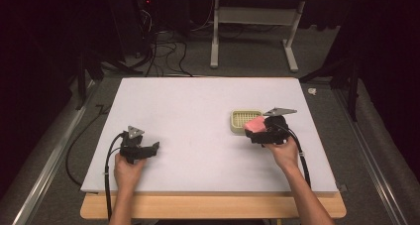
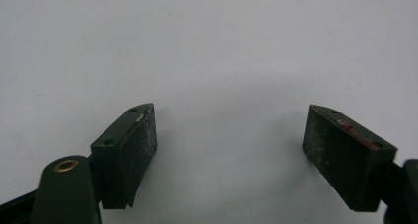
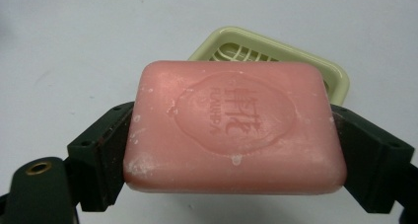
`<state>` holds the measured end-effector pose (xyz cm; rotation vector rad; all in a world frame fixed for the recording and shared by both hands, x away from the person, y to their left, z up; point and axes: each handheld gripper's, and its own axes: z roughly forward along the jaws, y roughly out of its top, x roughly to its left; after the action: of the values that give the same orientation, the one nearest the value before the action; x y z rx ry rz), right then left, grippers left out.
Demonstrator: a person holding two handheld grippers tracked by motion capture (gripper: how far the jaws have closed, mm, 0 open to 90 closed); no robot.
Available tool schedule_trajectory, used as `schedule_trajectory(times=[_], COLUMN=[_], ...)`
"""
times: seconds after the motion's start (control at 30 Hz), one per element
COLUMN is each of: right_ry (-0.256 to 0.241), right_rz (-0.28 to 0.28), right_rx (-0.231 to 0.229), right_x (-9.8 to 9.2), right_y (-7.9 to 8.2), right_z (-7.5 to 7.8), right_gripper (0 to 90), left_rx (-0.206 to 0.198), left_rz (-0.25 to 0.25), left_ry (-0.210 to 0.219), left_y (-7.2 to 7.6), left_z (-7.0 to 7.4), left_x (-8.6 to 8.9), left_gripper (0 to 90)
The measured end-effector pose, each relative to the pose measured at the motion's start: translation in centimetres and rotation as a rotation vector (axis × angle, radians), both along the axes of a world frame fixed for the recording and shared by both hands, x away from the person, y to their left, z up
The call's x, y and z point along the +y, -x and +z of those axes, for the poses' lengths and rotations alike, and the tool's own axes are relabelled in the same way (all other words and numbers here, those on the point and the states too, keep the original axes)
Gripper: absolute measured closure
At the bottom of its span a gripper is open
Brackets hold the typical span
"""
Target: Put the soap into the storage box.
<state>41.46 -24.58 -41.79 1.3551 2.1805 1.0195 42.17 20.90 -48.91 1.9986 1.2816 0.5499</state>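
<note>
The right tool [image 3: 231, 150] holds the pink soap [image 3: 231, 128] tight, just by the yellow soap dish [image 1: 238, 121] on the desk [image 1: 198, 106] — probably going in next — while the left tool [image 2: 229, 150] waits wide open.

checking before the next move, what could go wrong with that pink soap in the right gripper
1. The pink soap is pinched only by its two short ends in the right gripper; if slick, it could twist or slip out.
2. It sits close to the soap dish, a light tray that a low approach might knock or push across the white board.
</note>
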Motion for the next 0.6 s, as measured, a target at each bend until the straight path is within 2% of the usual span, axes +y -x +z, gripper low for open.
schedule_trajectory(times=[0.33,0.6], right_ry=[-0.017,-0.024], right_rz=[0.002,-0.008], right_rx=[-0.002,0.011], right_x=[0.9,1.3], right_y=[-0.8,-1.8], right_z=[0.5,0.0], right_gripper=[13.8,13.8], left_rx=[0.0,-0.001], left_rz=[0.0,0.001], left_ry=[-0.002,-0.002], left_y=[0.0,0.0], left_z=[0.0,0.0], left_x=[0.0,0.0], left_gripper=[21.4,21.4])
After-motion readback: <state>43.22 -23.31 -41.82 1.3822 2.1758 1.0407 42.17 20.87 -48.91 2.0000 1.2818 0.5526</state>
